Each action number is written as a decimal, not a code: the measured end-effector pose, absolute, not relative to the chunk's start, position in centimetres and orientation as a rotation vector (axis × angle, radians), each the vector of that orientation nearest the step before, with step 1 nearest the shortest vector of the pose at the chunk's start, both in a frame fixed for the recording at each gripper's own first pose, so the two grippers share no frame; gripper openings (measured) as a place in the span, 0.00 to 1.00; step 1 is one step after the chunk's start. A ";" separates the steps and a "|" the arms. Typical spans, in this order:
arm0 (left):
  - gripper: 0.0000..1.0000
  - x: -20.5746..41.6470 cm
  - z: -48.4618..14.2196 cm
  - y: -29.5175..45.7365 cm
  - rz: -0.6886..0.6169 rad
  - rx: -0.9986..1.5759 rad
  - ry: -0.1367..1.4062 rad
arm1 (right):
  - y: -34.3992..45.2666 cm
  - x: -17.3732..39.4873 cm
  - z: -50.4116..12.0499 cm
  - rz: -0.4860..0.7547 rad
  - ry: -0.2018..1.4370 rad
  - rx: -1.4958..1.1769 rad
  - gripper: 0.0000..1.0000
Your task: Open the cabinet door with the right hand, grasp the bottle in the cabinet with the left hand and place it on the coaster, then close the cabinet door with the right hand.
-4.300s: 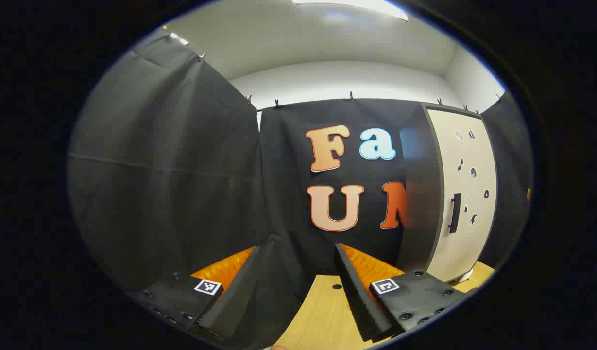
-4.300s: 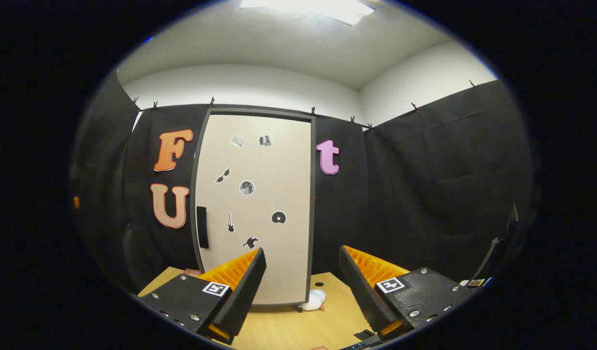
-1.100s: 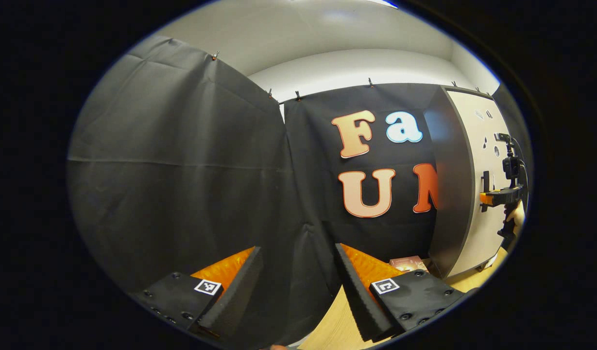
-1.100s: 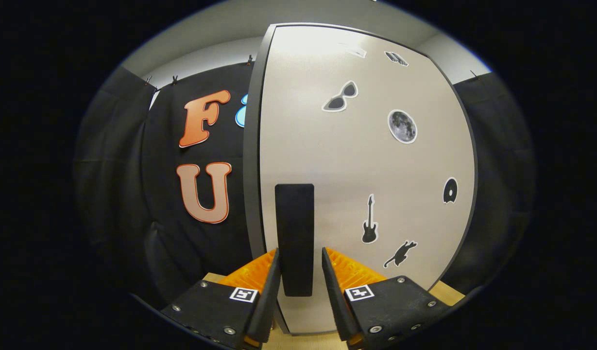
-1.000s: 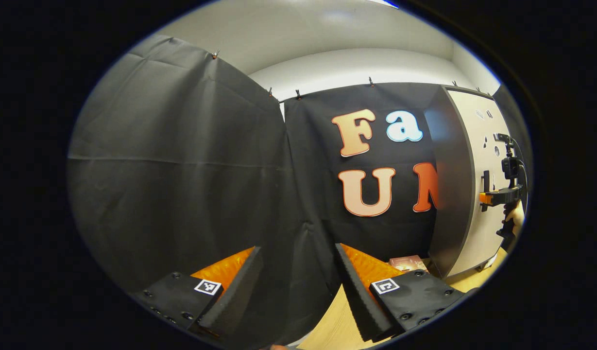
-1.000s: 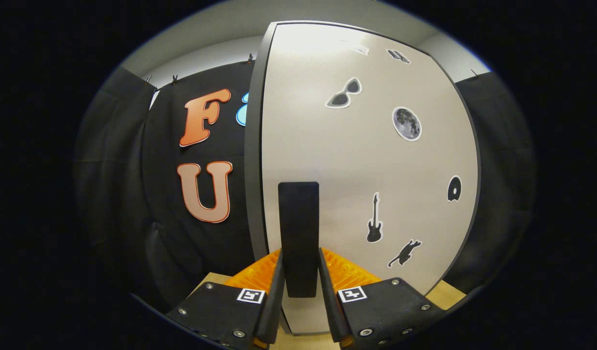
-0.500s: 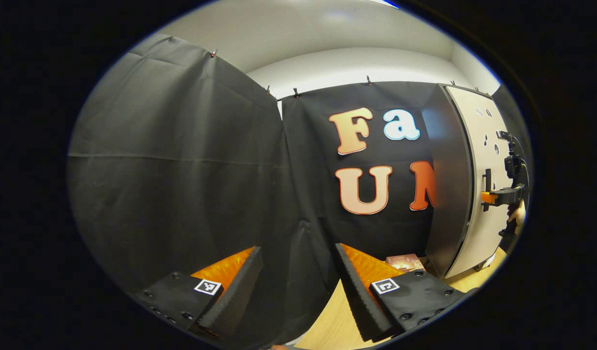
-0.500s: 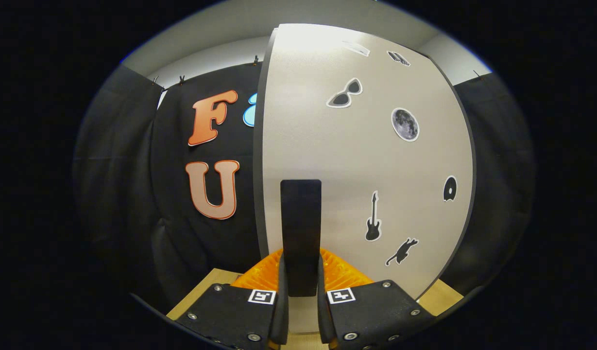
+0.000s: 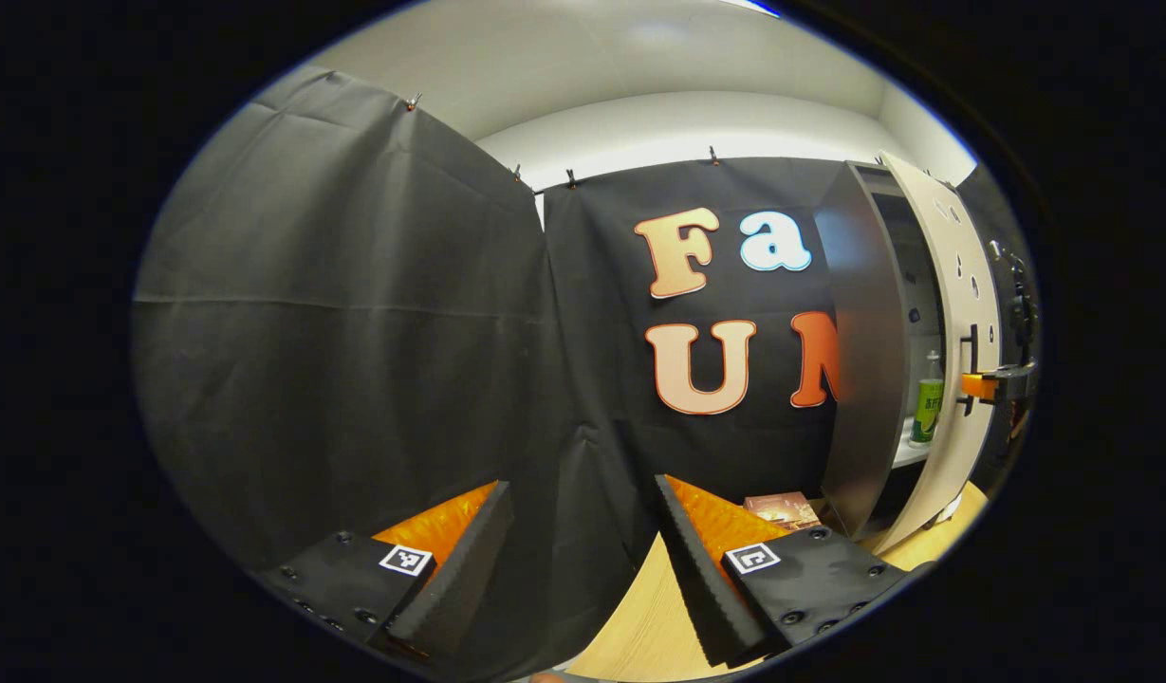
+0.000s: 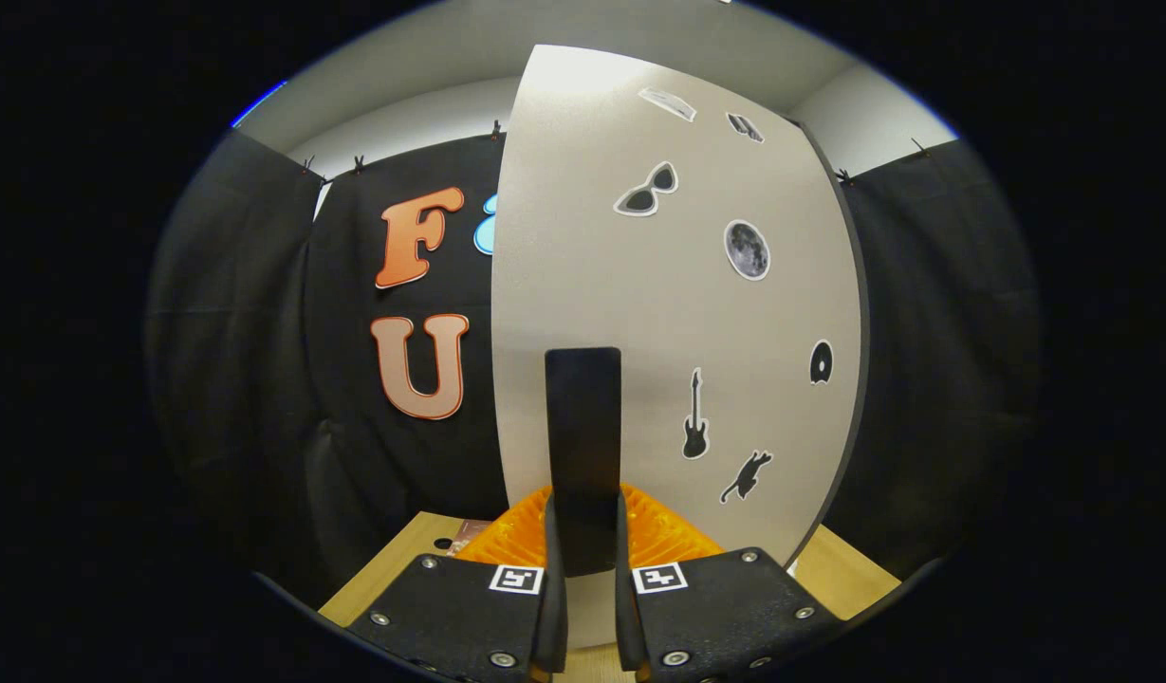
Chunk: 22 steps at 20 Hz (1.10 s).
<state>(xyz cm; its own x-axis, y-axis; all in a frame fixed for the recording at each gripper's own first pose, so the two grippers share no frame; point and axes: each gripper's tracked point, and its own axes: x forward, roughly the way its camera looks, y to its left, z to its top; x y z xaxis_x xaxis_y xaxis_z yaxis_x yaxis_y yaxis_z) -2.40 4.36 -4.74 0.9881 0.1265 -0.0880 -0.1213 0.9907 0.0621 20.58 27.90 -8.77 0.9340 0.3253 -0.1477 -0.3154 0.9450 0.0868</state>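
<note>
Right gripper [image 10: 583, 560] clamped on upright black door handle [image 10: 583, 446]; cream cabinet door [image 10: 668, 313] ajar. Left gripper [image 9: 583, 560] fingers apart, idle; green plastic bottle [image 9: 928, 410] stands inside cabinet, far right ahead of it

The left gripper view looks from low over the desk [image 9: 639, 617] toward the booth's back corner, its own fingers at the bottom of the picture, and sits well back from everything. Far off at its right edge it catches the cabinet [image 9: 862, 379] side-on, with the cabinet door [image 9: 957, 379] swung ajar. The right gripper view is pressed up close, facing the cabinet door [image 10: 658, 313] almost square on, with the handle [image 10: 583, 455] rising straight up between its fingers. Both views share that door, the handle [image 9: 969, 365], the desk [image 10: 402, 555] and the back wall.
</note>
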 end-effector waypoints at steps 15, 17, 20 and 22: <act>0.94 -2.6 -4.0 -2.4 0.003 0.021 0.082 | 22.7 18.3 -8.7 0.238 0.166 0.009 0.13; 0.94 -2.6 -3.8 -4.1 -0.029 0.016 0.079 | 21.3 18.2 -8.6 0.197 0.163 -0.008 0.11; 0.94 -2.3 -3.5 -7.0 -0.077 0.011 0.074 | 19.0 17.8 -8.7 0.113 0.169 -0.011 0.02; 0.94 -2.2 -3.6 -9.4 -0.111 0.003 0.079 | 18.1 17.8 -8.8 0.073 0.173 -0.016 0.00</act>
